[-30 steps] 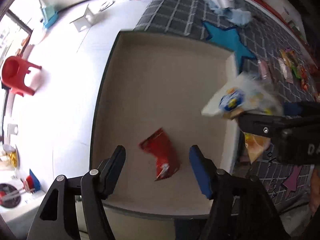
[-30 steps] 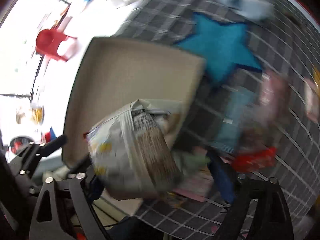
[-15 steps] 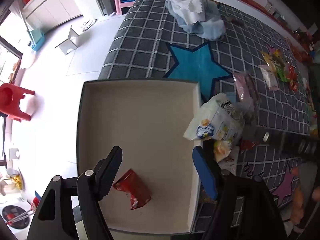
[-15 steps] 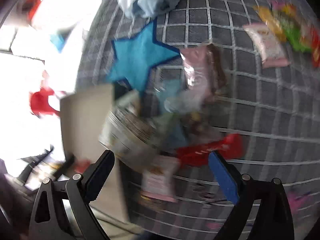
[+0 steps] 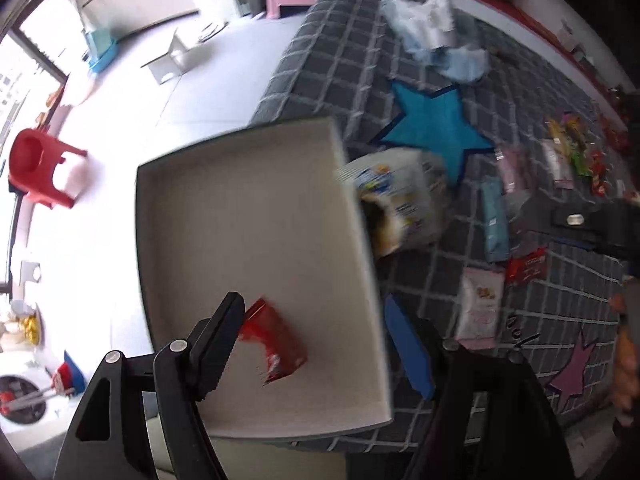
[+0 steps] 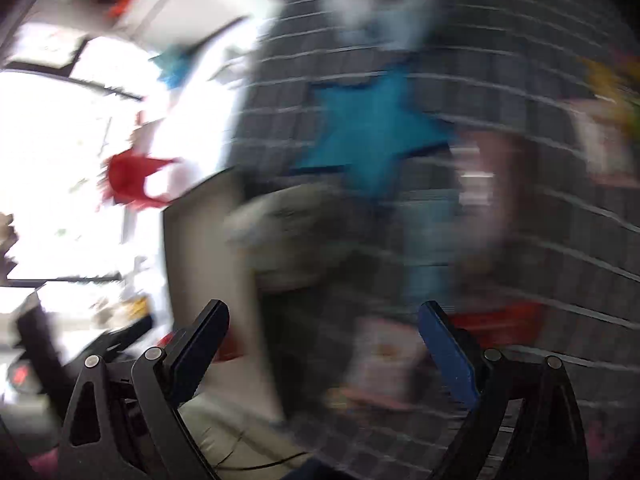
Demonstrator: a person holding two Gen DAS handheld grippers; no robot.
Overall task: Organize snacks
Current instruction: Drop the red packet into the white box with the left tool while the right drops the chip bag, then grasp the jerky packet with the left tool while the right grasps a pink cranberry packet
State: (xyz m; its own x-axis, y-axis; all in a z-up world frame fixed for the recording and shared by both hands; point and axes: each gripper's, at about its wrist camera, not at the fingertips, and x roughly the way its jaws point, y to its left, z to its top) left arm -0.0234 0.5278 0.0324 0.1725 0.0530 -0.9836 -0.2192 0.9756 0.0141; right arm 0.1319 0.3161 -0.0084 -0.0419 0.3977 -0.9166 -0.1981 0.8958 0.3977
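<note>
A shallow beige box (image 5: pixel 248 208) sits at the near edge of a grey checked blanket. Inside it, near the front, lies a red snack packet (image 5: pixel 280 346). My left gripper (image 5: pixel 314 344) hangs open straight above that packet and touches nothing. A white snack bag (image 5: pixel 404 196) is blurred at the box's right rim, on the blanket side; whether it leans on the rim I cannot tell. My right gripper (image 6: pixel 322 344) is open and empty, and its view is heavily blurred, with the white bag (image 6: pixel 296 232) ahead of its fingers.
Loose packets lie on the blanket right of the box: a blue one (image 5: pixel 494 220), a red one (image 5: pixel 528 266), a white-pink one (image 5: pixel 482 304), several more far right (image 5: pixel 572 152). A crumpled cloth (image 5: pixel 436 40) lies beyond a blue star (image 5: pixel 430 132). A red chair (image 5: pixel 40 168) stands on the floor.
The right gripper let go of the white bag and drew back to the right; the bag now sits by the box's right rim. The left gripper rose away from the red packet.
</note>
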